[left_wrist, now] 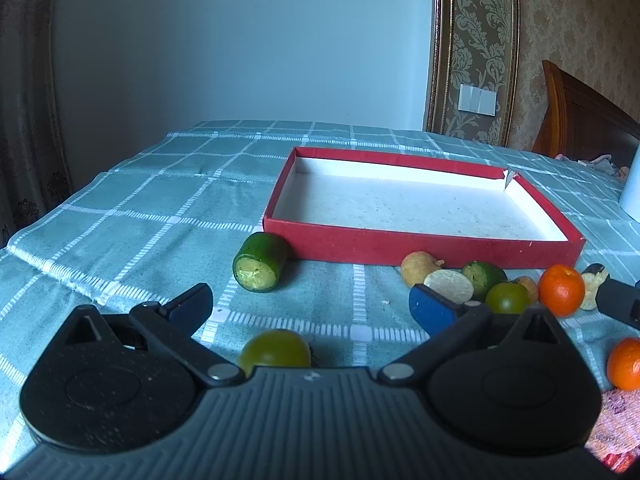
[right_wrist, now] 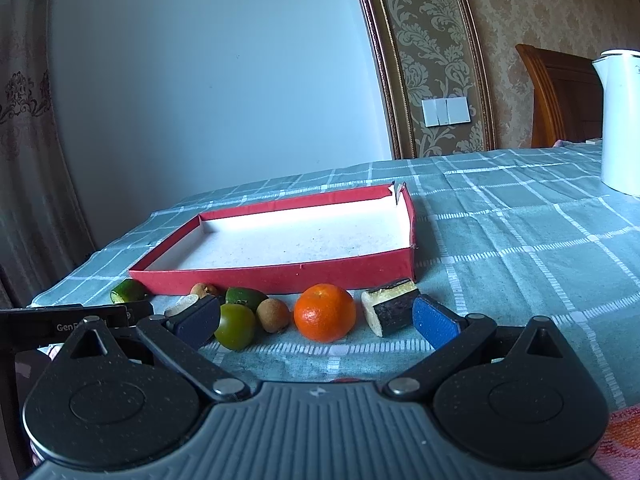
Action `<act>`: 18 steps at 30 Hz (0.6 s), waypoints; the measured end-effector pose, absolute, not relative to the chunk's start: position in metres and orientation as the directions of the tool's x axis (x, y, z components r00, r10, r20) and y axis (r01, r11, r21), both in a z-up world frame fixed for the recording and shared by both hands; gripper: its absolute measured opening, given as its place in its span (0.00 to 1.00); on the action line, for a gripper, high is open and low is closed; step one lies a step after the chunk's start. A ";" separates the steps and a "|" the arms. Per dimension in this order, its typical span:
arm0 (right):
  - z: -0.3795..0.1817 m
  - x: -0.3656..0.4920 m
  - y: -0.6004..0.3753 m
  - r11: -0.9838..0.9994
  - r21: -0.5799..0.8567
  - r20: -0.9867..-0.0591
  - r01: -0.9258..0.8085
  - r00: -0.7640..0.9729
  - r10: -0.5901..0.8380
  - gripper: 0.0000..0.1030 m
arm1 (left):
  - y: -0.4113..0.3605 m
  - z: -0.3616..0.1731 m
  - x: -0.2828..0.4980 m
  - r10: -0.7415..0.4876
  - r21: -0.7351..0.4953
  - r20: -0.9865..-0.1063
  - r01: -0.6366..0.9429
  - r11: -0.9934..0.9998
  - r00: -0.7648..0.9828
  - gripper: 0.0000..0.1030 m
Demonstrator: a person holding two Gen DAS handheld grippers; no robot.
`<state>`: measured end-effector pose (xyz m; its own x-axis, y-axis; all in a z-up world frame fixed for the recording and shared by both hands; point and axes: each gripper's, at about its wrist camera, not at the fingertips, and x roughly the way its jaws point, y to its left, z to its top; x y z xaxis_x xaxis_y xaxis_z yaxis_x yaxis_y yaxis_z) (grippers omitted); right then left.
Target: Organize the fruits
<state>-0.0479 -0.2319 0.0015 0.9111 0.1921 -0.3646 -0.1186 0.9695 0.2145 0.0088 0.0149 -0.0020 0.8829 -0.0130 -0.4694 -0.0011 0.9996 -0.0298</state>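
Observation:
A shallow red box [left_wrist: 420, 246] [right_wrist: 280, 272] with a white inside lies empty on the checked cloth. In the left wrist view, my left gripper [left_wrist: 312, 304] is open above a green tomato [left_wrist: 276, 350]; a cut cucumber piece [left_wrist: 262, 262] lies ahead by the box's corner. In the right wrist view, my right gripper [right_wrist: 316, 322] is open, with an orange [right_wrist: 325, 312], a brown longan [right_wrist: 273, 314] and a green tomato [right_wrist: 235, 326] between its fingers. A dark-skinned cut piece [right_wrist: 390, 306] lies by the right finger.
More fruit lies in a row before the box: a longan [left_wrist: 418, 268], a pale slice [left_wrist: 448, 286], green pieces [left_wrist: 482, 276], two oranges [left_wrist: 560, 290] [left_wrist: 625, 363]. A white kettle [right_wrist: 620, 120] stands at the far right. A pink cloth [left_wrist: 616, 424] lies at the near right.

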 end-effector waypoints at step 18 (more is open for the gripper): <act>0.000 -0.047 -0.239 0.952 0.267 -0.353 -0.153 0.903 0.244 1.00 | 0.011 0.000 0.002 0.010 -0.001 -0.428 -0.012 1.000 0.904 1.00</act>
<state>-0.0471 -0.2386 0.0000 0.9033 0.2442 -0.3528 -0.1530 0.9515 0.2668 0.0016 0.0106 0.0002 0.9037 0.0103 -0.4280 -0.0116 0.9999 -0.0005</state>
